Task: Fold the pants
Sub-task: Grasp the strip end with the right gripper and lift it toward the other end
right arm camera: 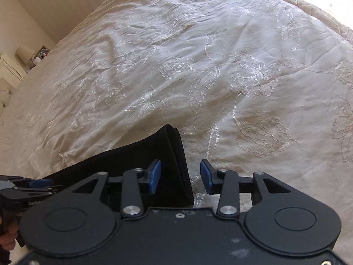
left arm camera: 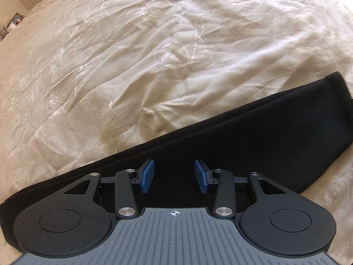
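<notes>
2 hand-held grippers, left & right, both spread apart, empty; pants lie lengthwise left-right on bed, right one at folded end.

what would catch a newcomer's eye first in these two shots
The black pants, folded into a long strip, stand out against the cream embroidered bedspread. The left hand-held gripper hovers open over the strip's middle. The right hand-held gripper is open at the strip's folded end, straddling its edge.
</notes>
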Tool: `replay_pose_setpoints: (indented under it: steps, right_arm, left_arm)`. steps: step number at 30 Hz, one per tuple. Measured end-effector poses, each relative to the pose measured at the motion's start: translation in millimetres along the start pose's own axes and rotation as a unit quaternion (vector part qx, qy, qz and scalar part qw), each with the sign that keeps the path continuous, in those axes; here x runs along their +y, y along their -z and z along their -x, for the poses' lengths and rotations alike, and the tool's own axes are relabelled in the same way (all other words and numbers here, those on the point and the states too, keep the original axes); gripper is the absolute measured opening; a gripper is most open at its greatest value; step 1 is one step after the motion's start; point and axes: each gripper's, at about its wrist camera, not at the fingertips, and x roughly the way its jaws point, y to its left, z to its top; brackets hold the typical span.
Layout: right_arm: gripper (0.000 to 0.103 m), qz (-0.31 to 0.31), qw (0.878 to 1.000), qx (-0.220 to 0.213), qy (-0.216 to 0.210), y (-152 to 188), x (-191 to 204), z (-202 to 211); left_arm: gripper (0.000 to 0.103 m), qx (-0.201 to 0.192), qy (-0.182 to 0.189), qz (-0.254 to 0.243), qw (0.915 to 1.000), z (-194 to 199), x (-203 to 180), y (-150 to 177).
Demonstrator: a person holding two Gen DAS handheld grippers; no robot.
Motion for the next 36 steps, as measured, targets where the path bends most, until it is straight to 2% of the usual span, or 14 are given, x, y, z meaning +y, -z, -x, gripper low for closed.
replay_pose_setpoints:
  steps: [2, 7, 15, 21, 23, 24, 25, 26, 32, 36]
  right_arm:
    - [0.044, -0.01, 1.0, 0.014, -0.024, -4.3, -8.0, -8.8]
    - [0.046, -0.004, 0.997, 0.047, -0.052, -8.7, -15.5, -31.0]
    - [0.053, -0.022, 0.989, 0.084, -0.117, -16.8, -31.0, -57.8]
    - [0.052, -0.062, 0.977, 0.105, -0.177, -21.1, -52.1, -67.6]
    - [0.047, -0.065, 0.975, 0.109, -0.181, -21.4, -53.8, -68.8]
    - [0.04, -0.061, 0.976, 0.109, -0.179, -21.2, -52.8, -68.8]
    - [0.014, -0.06, 0.976, 0.11, -0.178, -20.4, -51.4, -68.9]
    - [0.009, -0.071, 0.974, 0.118, -0.182, -18.1, -51.1, -71.4]
    - [0.009, -0.093, 0.979, 0.077, -0.164, -21.3, -31.0, -33.2]
    - [0.009, -0.058, 0.983, 0.051, -0.166, -32.0, -2.4, 9.2]
  left_arm:
    - [0.042, 0.02, -0.009, 0.004, 0.9997, -16.8, 6.7, -1.6]
    - [0.042, 0.038, 0.023, 0.04, 0.9982, -30.0, 25.3, -3.7]
    - [0.043, 0.043, 0.015, 0.021, 0.9987, -32.7, 19.6, -5.7]
    - [0.044, 0.04, 0.021, 0.02, 0.9988, -31.2, 18.5, -5.5]
    - [0.044, 0.04, 0.022, 0.019, 0.9988, -31.0, 18.9, -6.2]
    - [0.044, 0.039, 0.022, 0.019, 0.9988, -31.1, 19.5, -6.1]
    - [0.044, 0.039, 0.021, 0.019, 0.9989, -31.6, 20.1, -5.7]
    - [0.044, 0.038, 0.02, 0.018, 0.9989, -32.0, 20.4, -5.3]
    - [0.043, 0.028, 0.037, 0.028, 0.9985, -24.9, 32.1, -3.5]
    - [0.043, -0.011, 0.03, 0.062, 0.9975, -6.3, 46.4, -3.5]
